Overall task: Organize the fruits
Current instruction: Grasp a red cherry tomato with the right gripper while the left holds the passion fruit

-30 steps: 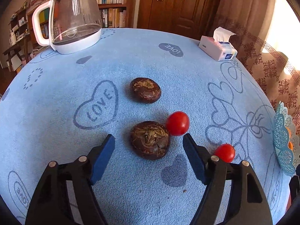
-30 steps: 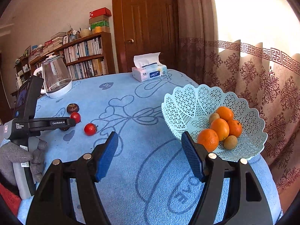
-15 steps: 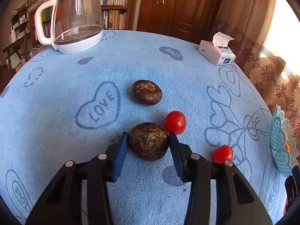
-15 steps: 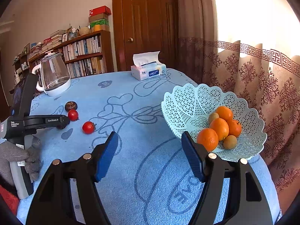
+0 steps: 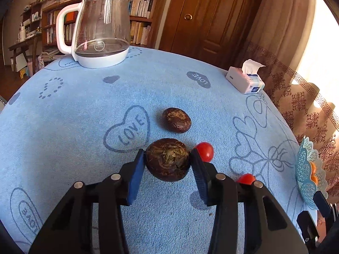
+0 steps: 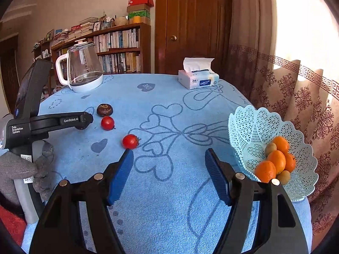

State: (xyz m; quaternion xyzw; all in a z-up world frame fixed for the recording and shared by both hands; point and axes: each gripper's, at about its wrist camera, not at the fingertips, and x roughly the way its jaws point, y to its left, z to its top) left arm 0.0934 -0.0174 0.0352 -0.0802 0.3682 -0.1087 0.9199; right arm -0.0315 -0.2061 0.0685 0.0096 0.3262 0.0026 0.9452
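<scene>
Left claw (image 5: 168, 162) clamped on dark fruit (image 5: 167, 158), just off table (image 5: 63, 127). Right claw (image 6: 169, 169) apart, empty. Basket (image 6: 254, 127) at 3 o'clock. Risk: rounded fruit slips from pads during carry, knocks tomato (image 5: 204, 151) at 2 o'clock.

Dark brown fruit (image 5: 167, 159) between claw pads
</scene>
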